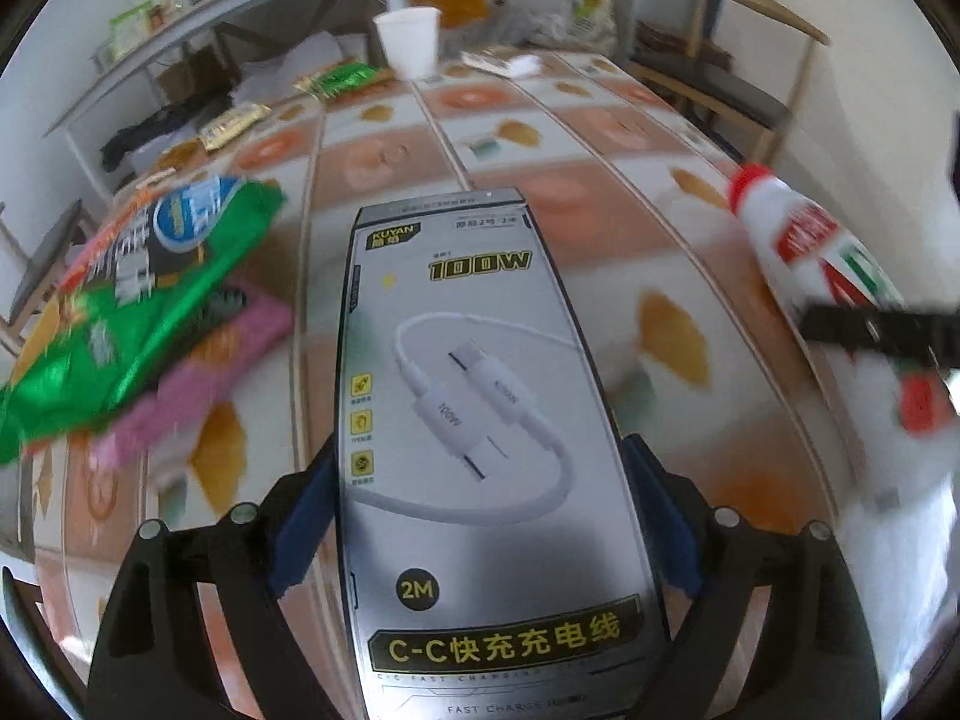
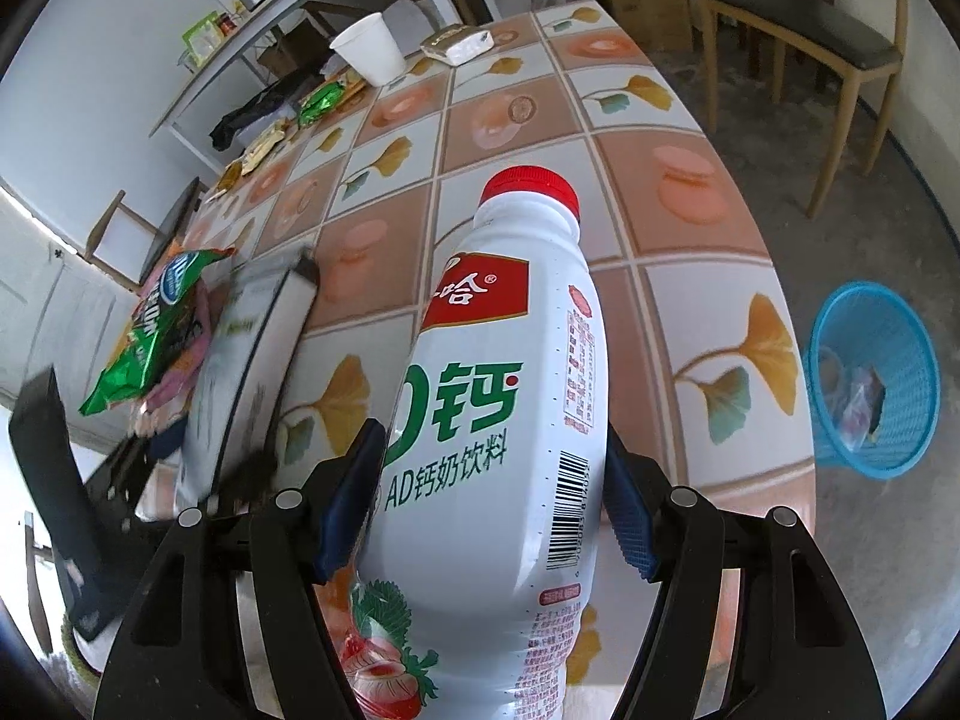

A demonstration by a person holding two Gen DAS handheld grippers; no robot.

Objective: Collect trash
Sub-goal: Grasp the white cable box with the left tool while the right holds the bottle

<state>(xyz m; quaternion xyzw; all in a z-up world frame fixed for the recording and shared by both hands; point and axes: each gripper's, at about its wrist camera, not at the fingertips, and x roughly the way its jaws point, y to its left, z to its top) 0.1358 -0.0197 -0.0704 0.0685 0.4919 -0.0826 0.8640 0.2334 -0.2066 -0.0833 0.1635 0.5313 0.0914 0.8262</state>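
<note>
My left gripper [image 1: 480, 453] is shut on a silver charging-cable box [image 1: 480, 360], with a blue pad pressed against each long side. The same box [image 2: 252, 354] shows tilted above the table in the right wrist view. My right gripper [image 2: 493, 432] is shut on a white milk-drink bottle [image 2: 510, 360] with a red cap, its pads on the bottle's waist. That bottle [image 1: 798, 228] appears at the right of the left wrist view with a black finger across it. A green snack bag [image 1: 150, 276] [image 2: 162, 324] lies on a pink cloth [image 1: 240, 336] left of the box.
The table [image 1: 540, 138] carries a tile-and-leaf patterned cover. At its far end stand a white paper cup [image 2: 369, 48], a tissue pack [image 2: 459, 45] and several small wrappers [image 2: 318, 102]. A blue basket [image 2: 900, 324] holding some trash sits on the floor beyond the right edge, near a wooden chair [image 2: 810, 30].
</note>
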